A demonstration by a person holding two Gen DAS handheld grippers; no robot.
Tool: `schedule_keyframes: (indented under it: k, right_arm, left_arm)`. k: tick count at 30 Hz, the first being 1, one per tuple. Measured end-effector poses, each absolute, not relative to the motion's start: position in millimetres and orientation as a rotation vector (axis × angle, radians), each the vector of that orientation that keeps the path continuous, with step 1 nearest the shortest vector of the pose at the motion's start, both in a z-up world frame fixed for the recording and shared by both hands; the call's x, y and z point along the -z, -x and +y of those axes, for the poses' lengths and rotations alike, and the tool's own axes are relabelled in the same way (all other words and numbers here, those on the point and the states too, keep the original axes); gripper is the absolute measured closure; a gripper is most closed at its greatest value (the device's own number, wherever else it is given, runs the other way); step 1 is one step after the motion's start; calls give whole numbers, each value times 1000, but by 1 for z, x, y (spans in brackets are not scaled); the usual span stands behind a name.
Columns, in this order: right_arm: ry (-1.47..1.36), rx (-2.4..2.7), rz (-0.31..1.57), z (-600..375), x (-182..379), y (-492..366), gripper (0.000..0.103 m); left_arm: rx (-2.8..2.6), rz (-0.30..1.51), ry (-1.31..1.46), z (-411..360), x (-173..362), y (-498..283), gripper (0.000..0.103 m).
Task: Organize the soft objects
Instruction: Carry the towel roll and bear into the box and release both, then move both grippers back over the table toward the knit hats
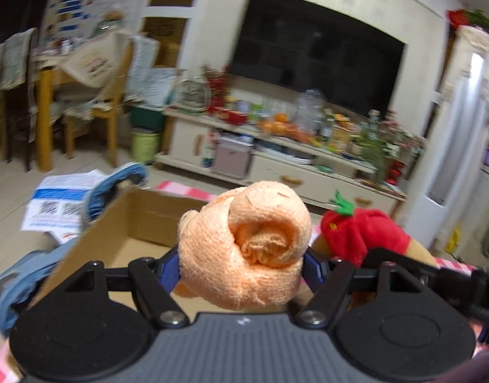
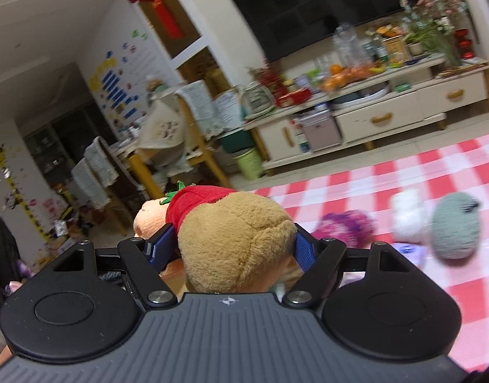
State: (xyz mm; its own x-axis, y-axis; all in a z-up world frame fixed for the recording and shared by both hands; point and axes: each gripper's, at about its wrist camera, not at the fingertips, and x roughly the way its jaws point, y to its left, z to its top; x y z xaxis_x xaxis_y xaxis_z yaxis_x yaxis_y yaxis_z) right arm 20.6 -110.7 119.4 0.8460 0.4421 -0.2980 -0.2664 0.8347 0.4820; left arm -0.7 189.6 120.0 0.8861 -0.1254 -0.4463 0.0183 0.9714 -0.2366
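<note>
1. Two grippers each clamp a soft thing: the left gripper (image 1: pixel 241 263) pinches a rolled peach cloth (image 1: pixel 247 249), and the right gripper (image 2: pixel 231 245) squeezes a tan plush (image 2: pixel 235 239) in a red hat.
2. Beneath the cloth sits an open box (image 1: pixel 142 220).
3. Further right, a purple toy (image 2: pixel 343 226), white toy (image 2: pixel 407 214) and grey toy (image 2: pixel 455 229) lie on the checked tablecloth (image 2: pixel 420 287).

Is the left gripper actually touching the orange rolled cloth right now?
Touching. The left wrist view shows the left gripper with both blue fingers pressed into the orange rolled cloth.
</note>
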Motion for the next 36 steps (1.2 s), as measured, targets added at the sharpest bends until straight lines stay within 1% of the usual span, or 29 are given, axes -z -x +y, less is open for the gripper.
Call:
schedule_keyframes:
  k: [8,12,14,17,19,20,27,36]
  right_arm:
    - [-464,-450,470,-71,-98,-47,8]
    - [-425,-463,494,-52,-91,-45,3]
    - [-396,-471,494,-45,-88,-44,0]
    - [-371,-482,476,-45,-92,-35,0]
    - [-368,-481,466,-50,-94,-32,0]
    - [-364,-474,460,-53,-95,-29,0]
    - [-299,-405,398,-71,-99,-9,0]
    - [-230,-305,351,-99,-91,4,0]
  left_arm:
    - [-43,519,307,218,-114,-10,29]
    - [-79,542,327,233,-110,-10,27]
    - [-112,556,319,236,-109,-12,24]
    - [-137,558,322,238,-110,-11,17]
    - [-137,540,321,238,-112,-9,6]
    - [-139,527,307,236,-114,-7,4]
    - [-119,514,266,227,-117,-7,4]
    - [-94,509,208,208,-117,-4,4]
